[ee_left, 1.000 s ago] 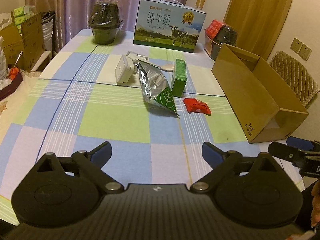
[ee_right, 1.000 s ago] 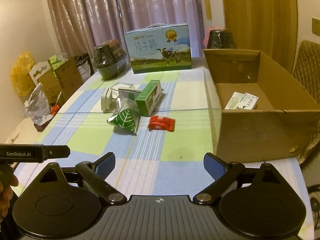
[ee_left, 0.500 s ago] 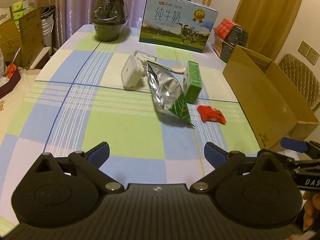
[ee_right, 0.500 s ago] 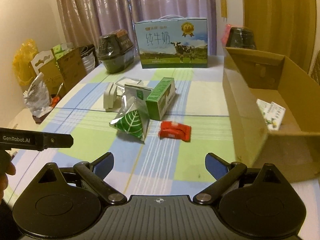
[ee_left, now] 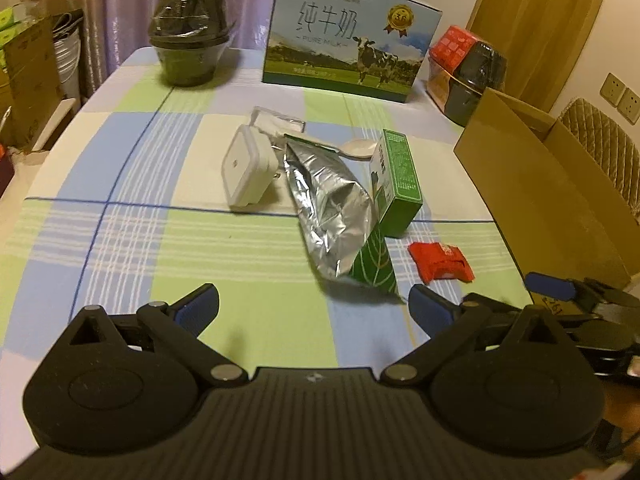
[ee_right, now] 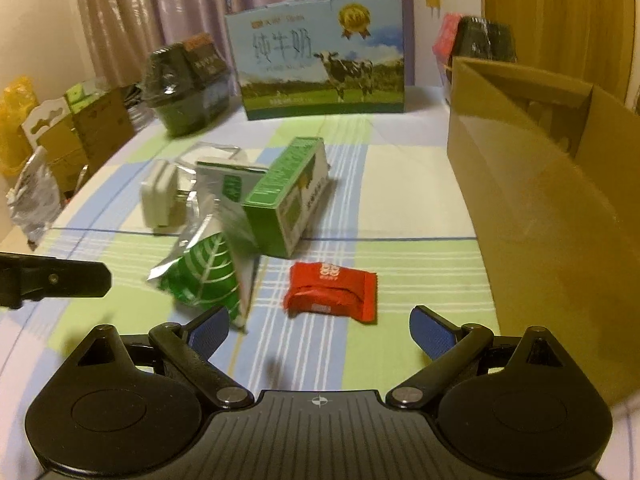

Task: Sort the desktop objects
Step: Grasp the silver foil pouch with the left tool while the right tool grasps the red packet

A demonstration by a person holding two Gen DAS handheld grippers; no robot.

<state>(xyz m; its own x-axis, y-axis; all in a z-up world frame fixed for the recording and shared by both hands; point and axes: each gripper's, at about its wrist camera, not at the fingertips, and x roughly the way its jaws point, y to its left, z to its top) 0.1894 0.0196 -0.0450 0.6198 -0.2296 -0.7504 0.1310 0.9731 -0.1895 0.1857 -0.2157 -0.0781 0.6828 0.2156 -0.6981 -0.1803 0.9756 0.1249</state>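
Only right view, yellow bag [ee_right: 16, 120]

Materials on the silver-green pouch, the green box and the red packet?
Silver-green pouch: looks like metallised foil film, shiny, sharply creased. Green box: apparently printed paperboard, crisp edges, slight sheen. Red packet: probably plastic film wrapper, glossy, puckered at the ends.

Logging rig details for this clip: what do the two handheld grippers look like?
Both match: the left gripper and right gripper have matte black bodies, two round housings, black linkage arms with silver pivot pins, blue textured finger pads and a ribbed centre plate bearing a small crosshair mark.
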